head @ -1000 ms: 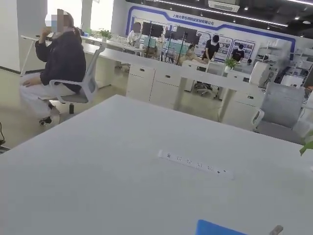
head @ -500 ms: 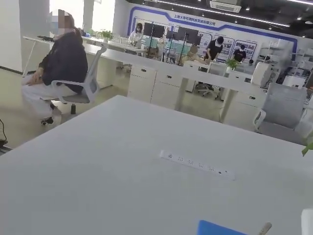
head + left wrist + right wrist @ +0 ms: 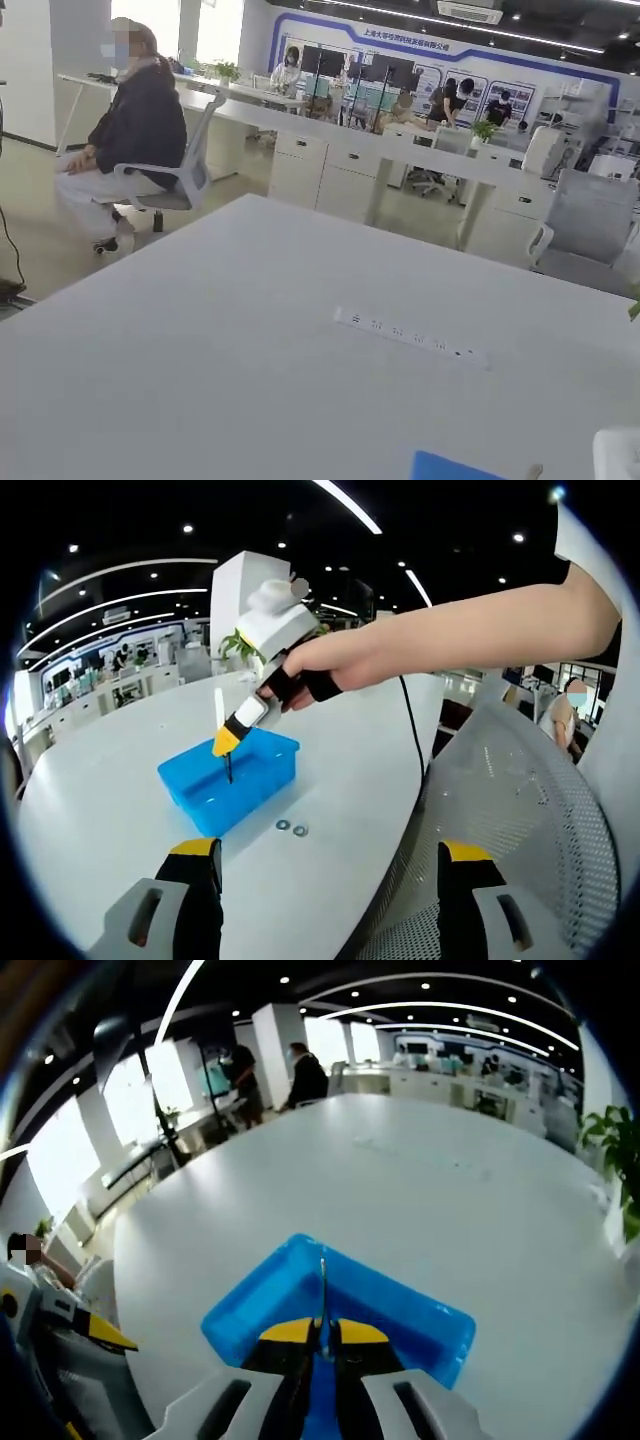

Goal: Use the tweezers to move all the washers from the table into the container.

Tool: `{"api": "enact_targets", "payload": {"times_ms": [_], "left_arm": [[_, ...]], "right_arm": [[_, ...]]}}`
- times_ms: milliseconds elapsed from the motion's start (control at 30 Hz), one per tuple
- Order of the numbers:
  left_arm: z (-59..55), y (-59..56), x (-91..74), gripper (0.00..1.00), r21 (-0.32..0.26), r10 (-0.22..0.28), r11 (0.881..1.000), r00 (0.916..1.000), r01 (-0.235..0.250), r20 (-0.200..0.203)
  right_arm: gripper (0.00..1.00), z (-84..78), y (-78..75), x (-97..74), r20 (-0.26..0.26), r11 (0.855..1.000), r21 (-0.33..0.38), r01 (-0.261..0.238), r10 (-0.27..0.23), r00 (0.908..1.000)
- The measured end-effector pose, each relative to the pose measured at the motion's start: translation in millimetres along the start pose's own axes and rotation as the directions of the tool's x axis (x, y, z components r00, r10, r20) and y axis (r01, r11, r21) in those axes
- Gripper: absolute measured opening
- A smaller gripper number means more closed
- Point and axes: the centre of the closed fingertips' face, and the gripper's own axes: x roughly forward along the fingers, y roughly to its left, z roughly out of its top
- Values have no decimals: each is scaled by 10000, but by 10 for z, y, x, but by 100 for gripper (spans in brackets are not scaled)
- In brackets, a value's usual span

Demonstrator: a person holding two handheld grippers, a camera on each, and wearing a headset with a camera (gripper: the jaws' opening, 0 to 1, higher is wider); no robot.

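Now the tweezers [image 3: 322, 1285] tip has crept closer to the blue container [image 3: 400, 1322] in the head view than it stood a moment ago, so I judge this a drop-off pass. My right tongs [image 3: 320, 1348] are clamped on the tweezers, whose points hang over the container's inside, straight ahead of the jaws; whether they carry a washer I cannot tell. My left tongs [image 3: 330, 880] stand wide apart and empty. Two washers [image 3: 291, 828] lie on the table [image 3: 100, 780] ahead of the left tongs, just beside the container's near wall, so the job isn't finished.
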Motion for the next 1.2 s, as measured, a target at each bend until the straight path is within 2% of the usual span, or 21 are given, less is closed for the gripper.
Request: {"api": "enact_targets", "payload": {"times_ms": [633, 967, 1200], "left_arm": [[-29, -6, 10, 90, -88, -40, 10000, 9999, 39, -109], [-30, -10, 10, 90, -97, -55, 9999, 9999, 54, -128], [-27, -5, 3, 90, -112, -18, 9999, 9999, 17, -115]], "right_arm": [[4, -60, 60, 54, -207, 9995, -302, 84, -91, 9997], [5, -59, 0, 75, -266, 9990, -446, 48, -60, 9996], [5, -33, 75, 11, -218, 9985, -537, 76, -88, 9997]]}}
